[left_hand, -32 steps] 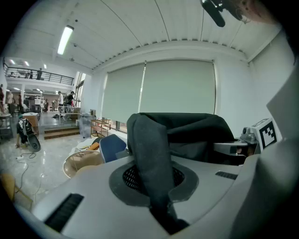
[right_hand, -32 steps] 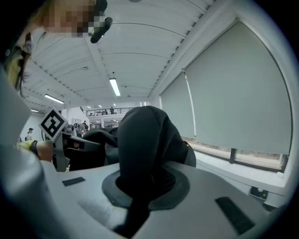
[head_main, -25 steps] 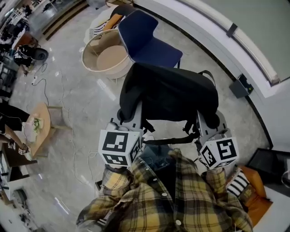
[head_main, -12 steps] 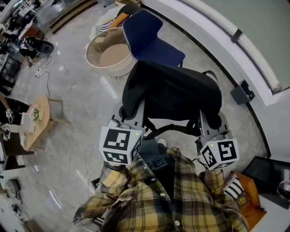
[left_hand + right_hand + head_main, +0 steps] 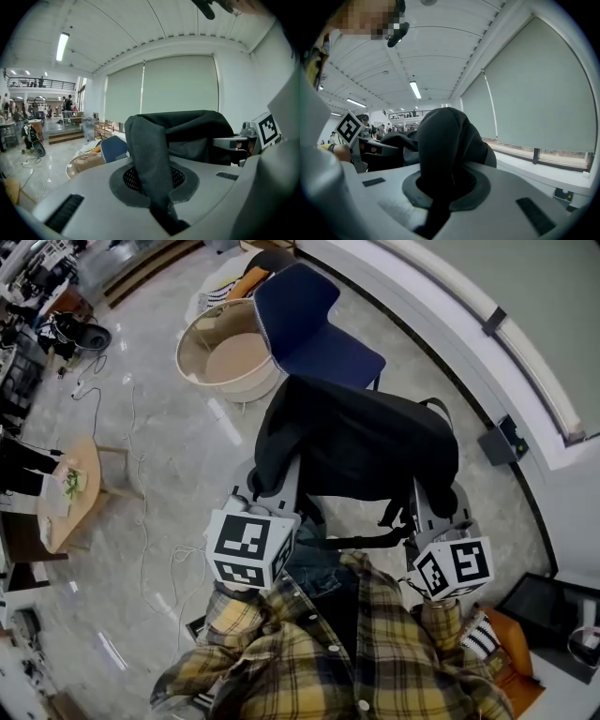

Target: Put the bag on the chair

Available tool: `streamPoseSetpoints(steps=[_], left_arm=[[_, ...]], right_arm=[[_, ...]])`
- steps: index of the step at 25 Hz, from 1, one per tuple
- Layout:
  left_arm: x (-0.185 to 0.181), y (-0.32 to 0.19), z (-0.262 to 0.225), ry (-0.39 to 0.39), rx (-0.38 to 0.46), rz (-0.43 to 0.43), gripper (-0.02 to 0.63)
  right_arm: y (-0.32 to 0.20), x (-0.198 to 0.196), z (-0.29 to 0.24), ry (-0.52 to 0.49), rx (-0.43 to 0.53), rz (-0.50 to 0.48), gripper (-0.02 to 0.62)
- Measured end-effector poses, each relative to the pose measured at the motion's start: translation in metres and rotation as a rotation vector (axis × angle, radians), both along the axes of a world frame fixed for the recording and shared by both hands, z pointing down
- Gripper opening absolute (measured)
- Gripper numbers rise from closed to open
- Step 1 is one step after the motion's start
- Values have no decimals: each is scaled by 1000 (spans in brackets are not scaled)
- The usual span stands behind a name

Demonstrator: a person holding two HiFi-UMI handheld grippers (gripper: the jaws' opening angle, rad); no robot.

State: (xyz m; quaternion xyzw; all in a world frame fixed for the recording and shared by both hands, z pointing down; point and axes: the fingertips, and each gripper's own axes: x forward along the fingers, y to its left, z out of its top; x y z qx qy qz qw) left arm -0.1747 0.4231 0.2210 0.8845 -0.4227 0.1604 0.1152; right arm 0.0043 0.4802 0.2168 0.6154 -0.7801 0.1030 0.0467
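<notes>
both claws are clenched on cloth. in the left gripper view the left gripper (image 5: pixel 159 208) has its jaws nipped on a fold of the bag (image 5: pixel 187 131), which rises from between them as a thick black ridge. the right gripper (image 5: pixel 436 211) does the same at the other end, with a rounded hump of the bag (image 5: pixel 443 140) bulging just ahead of it.

from the head view the left gripper (image 5: pixel 278 482) and the right gripper (image 5: pixel 427 501) stand well apart with the bag (image 5: pixel 361 442) slung between them, off the floor. its long axis runs across, from 1 claw to the other.

the chair (image 5: pixel 319 334) lies straight beyond the bag and a little to the left, its seat toward the person and its back on the far side. the bag's far edge meets the seat's near edge in this view, though i cannot tell the height gap. the left gripper is the nearer of the 2, so i judge the bag must go forward and slightly left, with the right end travelling further.

the bag is soft, matt black fabric, slack and creased, with thin straps drooping under it. the chair is dark blue, smooth, a curved shell on thin dark legs; it shows in the left gripper view (image 5: pixel 112 147) too. a round beige tub (image 5: pixel 225 357) stands just beside it on a glossy pale floor (image 5: pixel 169 474).
</notes>
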Motion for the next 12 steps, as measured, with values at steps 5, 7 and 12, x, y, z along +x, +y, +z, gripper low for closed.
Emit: streamPoseSetpoints(steps=[5,7,12], left_arm=[[1,-53,12,-10,-17,3,41],[0,-82,13,-15,-21,4,40],[-2,-156,6,-22,-7,18,40]], right_arm=[[-52,-1,11,10,-23,2,28],[-79,-2,12,5,-30,7,28],[-146,-5,11,-20,-36,36,28]])
